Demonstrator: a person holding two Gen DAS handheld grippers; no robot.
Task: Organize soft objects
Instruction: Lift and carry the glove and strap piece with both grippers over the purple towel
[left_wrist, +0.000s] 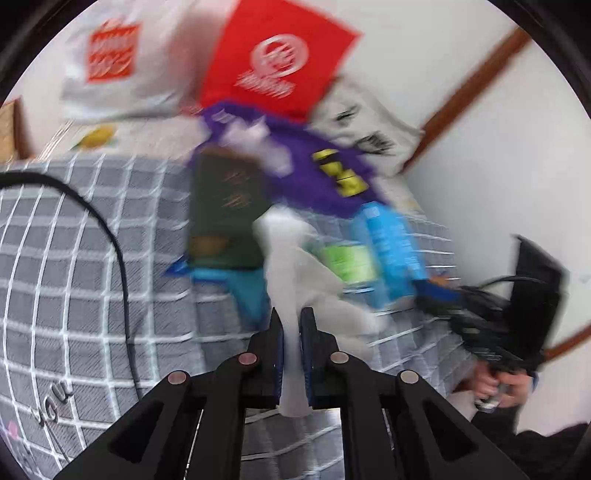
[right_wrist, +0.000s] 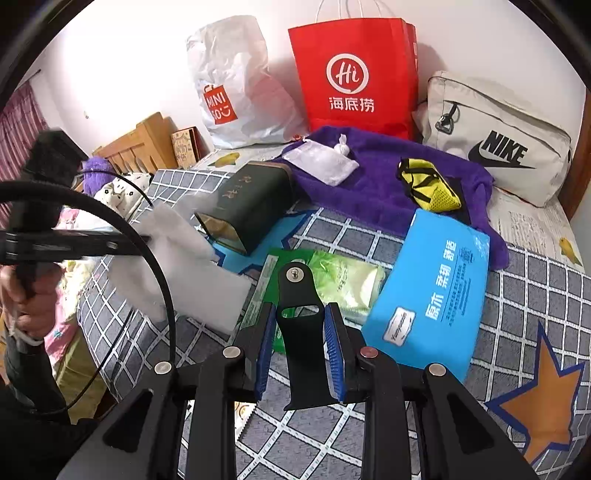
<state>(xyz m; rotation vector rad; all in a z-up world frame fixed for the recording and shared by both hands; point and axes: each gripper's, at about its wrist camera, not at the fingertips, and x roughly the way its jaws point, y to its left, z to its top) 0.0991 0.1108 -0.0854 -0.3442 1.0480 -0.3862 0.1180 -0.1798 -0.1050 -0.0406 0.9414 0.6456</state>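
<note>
Across the middle of both views lay a bed (right_wrist: 517, 295) under a grey checked cover, white wall behind. At upper centre stood a red paper bag (right_wrist: 354, 74), a purple towel (right_wrist: 376, 184) below it. The left gripper (left_wrist: 291, 325) pinched a white cloth (left_wrist: 295, 266) at lower centre. The right gripper (right_wrist: 300, 325) gripped a black strap (right_wrist: 301, 354).

Yellow pouch (right_wrist: 428, 184) on towel (right_wrist: 376, 184), shopping bag (right_wrist: 351, 74) behind (tissue pack (right_wrist: 428, 295) in front)
</note>
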